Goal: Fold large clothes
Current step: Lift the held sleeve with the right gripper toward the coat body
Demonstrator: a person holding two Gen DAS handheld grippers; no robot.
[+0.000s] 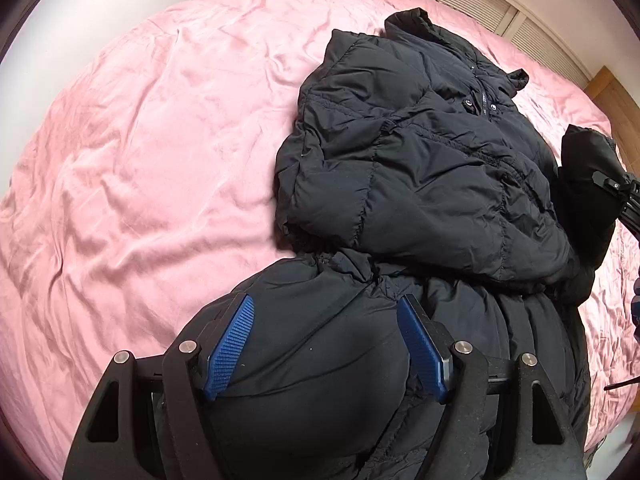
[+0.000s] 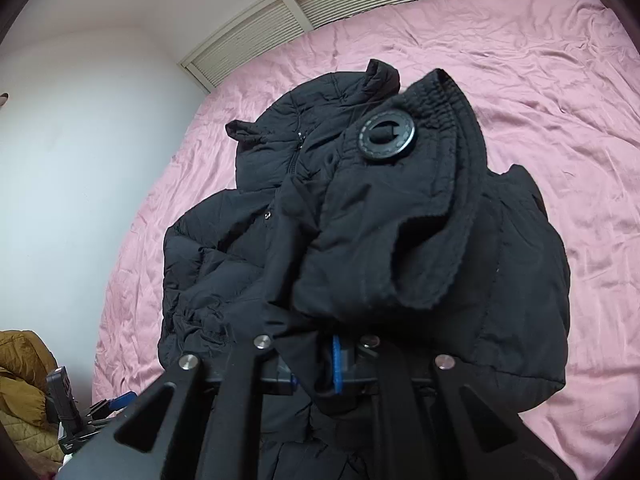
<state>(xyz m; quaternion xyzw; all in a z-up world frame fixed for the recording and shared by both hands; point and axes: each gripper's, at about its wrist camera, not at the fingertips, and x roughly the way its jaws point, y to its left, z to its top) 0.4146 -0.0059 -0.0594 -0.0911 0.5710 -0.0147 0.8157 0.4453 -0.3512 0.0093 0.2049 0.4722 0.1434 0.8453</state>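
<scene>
A black puffer jacket [image 1: 416, 176] lies partly folded on the pink bedsheet [image 1: 152, 140]. My left gripper [image 1: 324, 344] is open, its blue pads [image 1: 232, 344] on either side of a puffy bulge of the jacket's lower part, not squeezing it. In the right wrist view the jacket [image 2: 240, 256] fills the middle. My right gripper [image 2: 324, 368] is shut on a sleeve end with an elastic cuff and a round black button [image 2: 386, 136], held raised over the jacket. The right gripper also shows at the right edge of the left wrist view [image 1: 612, 188], holding the black sleeve.
The pink sheet [image 2: 560, 92] covers the wide bed on all sides of the jacket. Slatted panels [image 2: 280, 28] and a white wall run behind the bed. A mustard quilted garment [image 2: 20, 384] and dark gear [image 2: 64, 404] lie off the bed at lower left.
</scene>
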